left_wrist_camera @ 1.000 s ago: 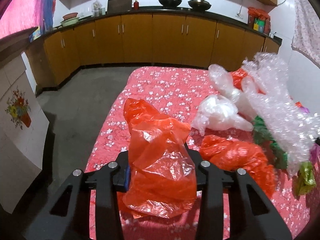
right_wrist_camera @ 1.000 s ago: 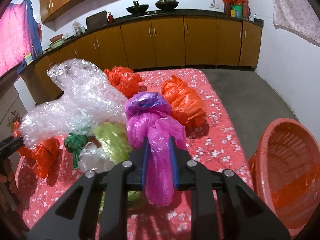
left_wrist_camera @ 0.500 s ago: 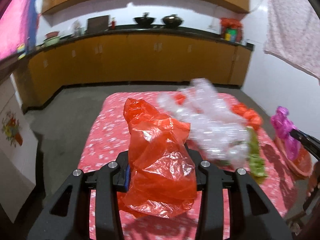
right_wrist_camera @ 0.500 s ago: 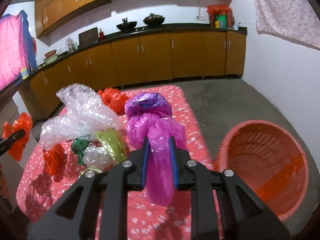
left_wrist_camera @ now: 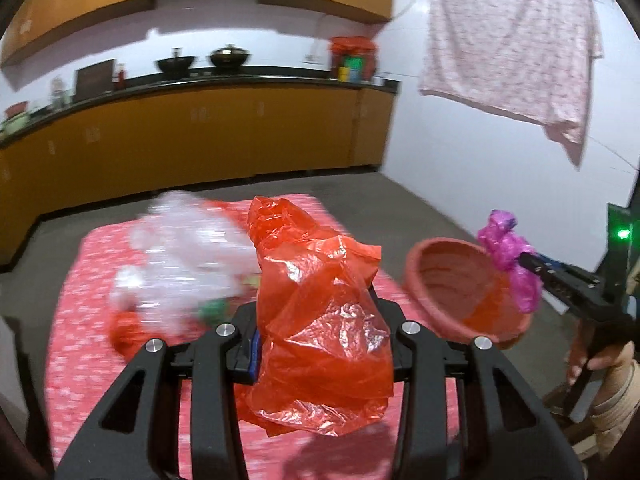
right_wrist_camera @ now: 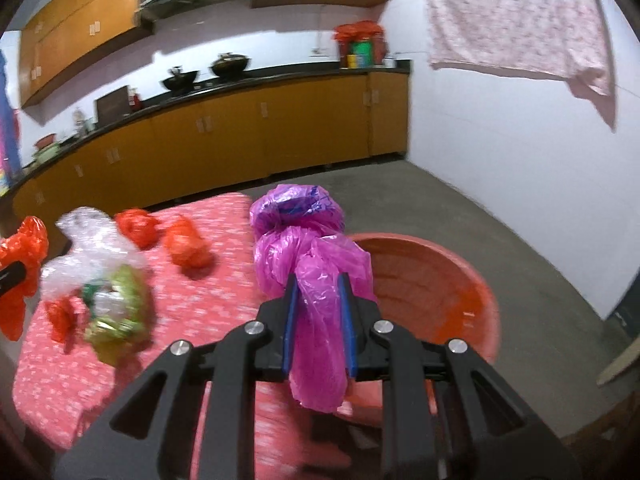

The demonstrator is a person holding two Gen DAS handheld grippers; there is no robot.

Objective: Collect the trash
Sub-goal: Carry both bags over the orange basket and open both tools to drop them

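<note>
Left wrist view: the left gripper (left_wrist_camera: 324, 344) has its fingers pinching a crumpled orange plastic bag (left_wrist_camera: 320, 320), which bulges up and hangs down between them, held above the table (left_wrist_camera: 80, 320) with its pink flowered cloth. On the table behind the bag lies a blurred heap of clear bubble wrap (left_wrist_camera: 180, 264). Off the table's right edge stands the orange basket (left_wrist_camera: 448, 280), tilted so its mouth faces the camera. Over the basket's far rim, the right gripper (left_wrist_camera: 524, 260) holds a magenta plastic bag (left_wrist_camera: 512, 256).

Right wrist view: the right gripper (right_wrist_camera: 318, 320) has its blue-padded fingers (right_wrist_camera: 289, 320) pressed onto the magenta plastic bag (right_wrist_camera: 308, 264), whose knotted top stands above them and whose tail hangs below. Directly behind the bag is the orange basket (right_wrist_camera: 440, 280), just beside the table (right_wrist_camera: 224, 240). On the table lie two orange bundles (right_wrist_camera: 188, 246), the bubble wrap (right_wrist_camera: 92, 248) and some green scraps (right_wrist_camera: 120, 312). At the far left edge, the orange plastic bag (right_wrist_camera: 20, 264) shows, held clear of the table.
</note>
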